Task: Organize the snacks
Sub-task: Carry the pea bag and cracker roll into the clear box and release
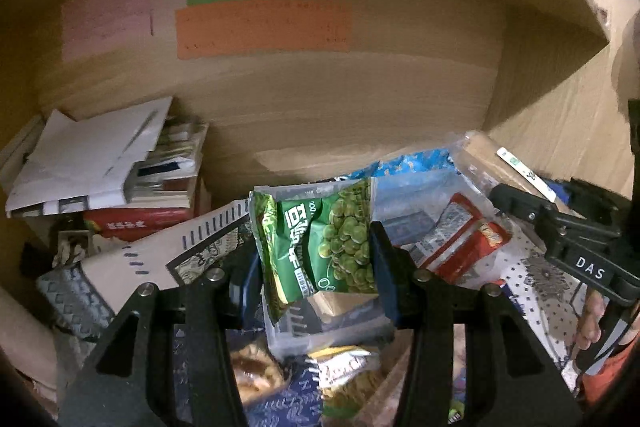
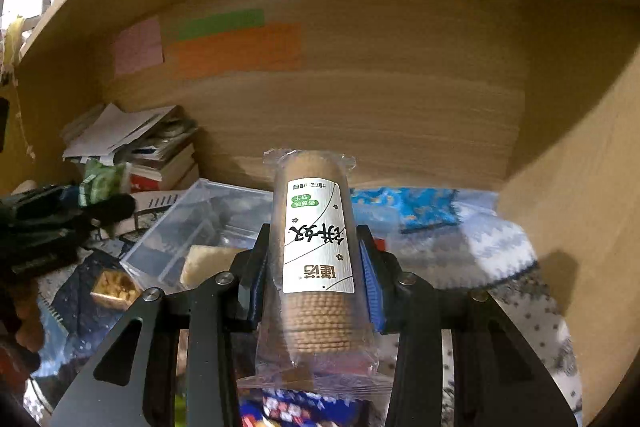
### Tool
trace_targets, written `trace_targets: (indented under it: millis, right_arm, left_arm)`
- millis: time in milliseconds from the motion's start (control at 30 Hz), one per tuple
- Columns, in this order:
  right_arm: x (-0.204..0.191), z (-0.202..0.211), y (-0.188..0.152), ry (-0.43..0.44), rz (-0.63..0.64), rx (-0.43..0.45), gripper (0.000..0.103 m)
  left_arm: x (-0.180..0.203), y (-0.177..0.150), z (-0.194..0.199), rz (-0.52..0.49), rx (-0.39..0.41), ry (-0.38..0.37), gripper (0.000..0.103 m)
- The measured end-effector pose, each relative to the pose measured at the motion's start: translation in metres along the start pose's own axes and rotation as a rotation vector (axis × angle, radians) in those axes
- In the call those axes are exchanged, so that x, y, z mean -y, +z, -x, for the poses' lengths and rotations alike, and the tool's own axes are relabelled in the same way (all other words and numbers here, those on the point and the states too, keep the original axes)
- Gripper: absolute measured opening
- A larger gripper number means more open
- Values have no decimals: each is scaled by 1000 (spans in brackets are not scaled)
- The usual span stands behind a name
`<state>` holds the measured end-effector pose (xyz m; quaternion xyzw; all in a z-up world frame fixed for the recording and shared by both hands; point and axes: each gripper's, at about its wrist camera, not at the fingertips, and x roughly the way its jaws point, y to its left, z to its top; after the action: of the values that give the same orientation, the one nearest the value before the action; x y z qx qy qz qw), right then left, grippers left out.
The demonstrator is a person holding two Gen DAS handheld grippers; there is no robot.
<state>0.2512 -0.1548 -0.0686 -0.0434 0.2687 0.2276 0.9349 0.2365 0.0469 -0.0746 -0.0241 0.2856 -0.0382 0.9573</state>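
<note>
Pea packet, green, pinched between the blue pads of the left gripper and held above the clutter. Biscuit roll, clear-wrapped, clamped upright in the right gripper. Clear box lies at nine o'clock of the roll; book stack at ten o'clock of the packet. Wooden wall behind bears an orange note.
</note>
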Motion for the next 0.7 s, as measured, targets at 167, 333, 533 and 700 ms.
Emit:
trace_targets:
  millis: [167, 333, 533, 700]
  right_arm:
    - [-8, -26, 5, 11, 31, -55, 36]
    - [-11, -48, 2, 14, 60, -118, 36]
    - [-8, -68, -4, 54, 41, -193, 36]
    - [-10, -63, -2, 38, 46, -175, 37]
  left_arm:
    - [0, 0, -31, 4, -66, -15, 49]
    - [0, -5, -48, 8, -105, -29, 49]
    - [-1, -10, -60, 11, -138, -34, 52]
    - [-1, -15, -57, 3, -141, -32, 63]
